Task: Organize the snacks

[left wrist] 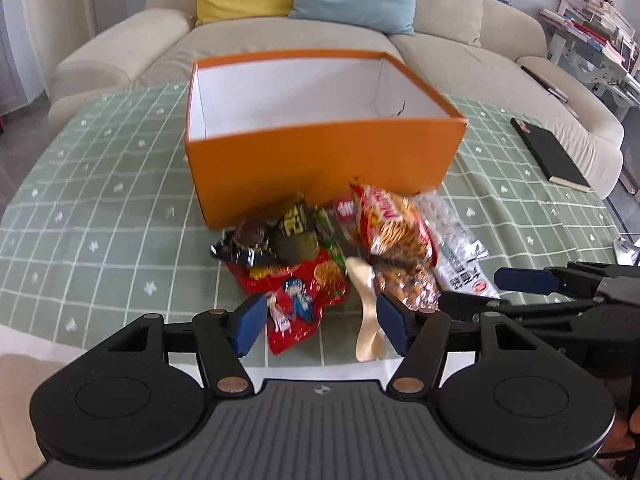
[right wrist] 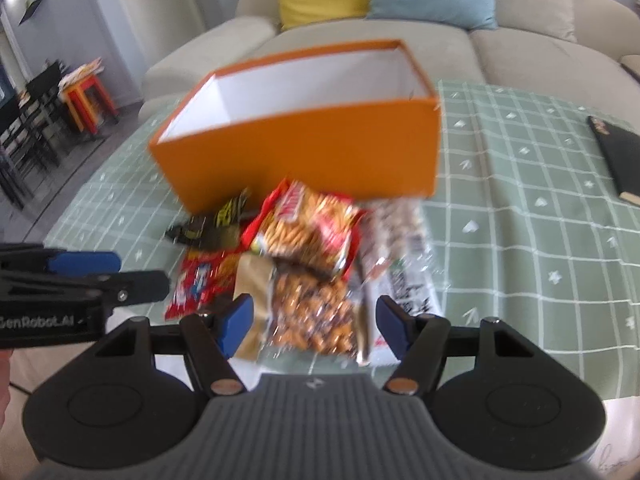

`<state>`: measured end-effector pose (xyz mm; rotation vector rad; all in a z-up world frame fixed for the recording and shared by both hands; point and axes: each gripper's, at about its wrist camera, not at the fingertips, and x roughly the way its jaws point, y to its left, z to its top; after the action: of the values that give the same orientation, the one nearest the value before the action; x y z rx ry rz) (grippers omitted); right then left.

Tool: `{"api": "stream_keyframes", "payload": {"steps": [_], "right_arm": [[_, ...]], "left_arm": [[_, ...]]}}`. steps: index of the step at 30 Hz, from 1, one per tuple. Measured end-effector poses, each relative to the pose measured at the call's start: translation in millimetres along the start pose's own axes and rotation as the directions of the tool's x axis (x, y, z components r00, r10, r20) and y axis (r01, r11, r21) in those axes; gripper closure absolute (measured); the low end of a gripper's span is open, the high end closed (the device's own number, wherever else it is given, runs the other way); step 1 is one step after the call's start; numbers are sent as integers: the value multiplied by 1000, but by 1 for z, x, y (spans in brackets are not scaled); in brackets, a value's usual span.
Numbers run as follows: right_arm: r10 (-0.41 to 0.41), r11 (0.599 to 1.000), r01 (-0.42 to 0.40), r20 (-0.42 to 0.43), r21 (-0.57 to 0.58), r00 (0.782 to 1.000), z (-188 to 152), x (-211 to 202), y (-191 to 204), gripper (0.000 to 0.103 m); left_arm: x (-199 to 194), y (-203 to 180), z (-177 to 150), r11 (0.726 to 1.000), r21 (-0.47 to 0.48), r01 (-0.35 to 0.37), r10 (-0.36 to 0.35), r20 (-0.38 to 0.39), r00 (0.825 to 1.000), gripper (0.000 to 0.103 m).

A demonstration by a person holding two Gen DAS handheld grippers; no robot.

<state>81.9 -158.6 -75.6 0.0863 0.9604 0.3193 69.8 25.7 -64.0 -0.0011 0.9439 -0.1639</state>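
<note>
In the left wrist view, the left gripper (left wrist: pixel 322 322) is held wide and empty above the near edge of the snack pile (left wrist: pixel 344 248), apparently framing the red cartoon packet (left wrist: pixel 298 304) for a pick. The pile is heaped against the orange box (left wrist: pixel 320 160), whose open top is seemingly meant to receive it.

In the right wrist view, the right gripper (right wrist: pixel 314 326) is likewise spread, nothing gripped, with the clear nut bag (right wrist: pixel 312 312) seen between its jaws on the green checked tablecloth (right wrist: pixel 520 240).
</note>
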Motion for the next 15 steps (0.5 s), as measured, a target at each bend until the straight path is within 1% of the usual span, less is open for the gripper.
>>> {"api": "stream_keyframes", "payload": {"steps": [3, 5, 8, 10, 11, 13, 15], "right_arm": [[6, 1000, -6, -23, -12, 1000, -4, 9, 3, 37], [-10, 1000, 10, -33, -4, 999, -4, 12, -2, 38], [-33, 999, 34, -46, 26, 998, -5, 15, -12, 39], [-42, 998, 45, -56, 47, 998, -7, 16, -19, 42], [-47, 997, 50, -61, 53, 997, -9, 16, -22, 44], [-48, 997, 52, -67, 60, 997, -12, 16, -27, 44], [-36, 997, 40, -73, 61, 997, -15, 16, -28, 44]], "left_arm": [[6, -1, -5, 1000, 2, 29, -29, -13, 1000, 30], [8, -3, -8, 997, 7, 82, -82, -15, 997, 31], [13, -8, -13, 992, 12, 127, -127, -21, 992, 37], [16, -11, -15, 989, 13, 150, -150, -18, 989, 41], [19, -13, -16, 987, 15, 159, -159, -21, 987, 42], [27, -17, -18, 985, 18, 170, -169, -36, 985, 45], [36, -21, -20, 987, 19, 159, -158, -47, 986, 47]]}}
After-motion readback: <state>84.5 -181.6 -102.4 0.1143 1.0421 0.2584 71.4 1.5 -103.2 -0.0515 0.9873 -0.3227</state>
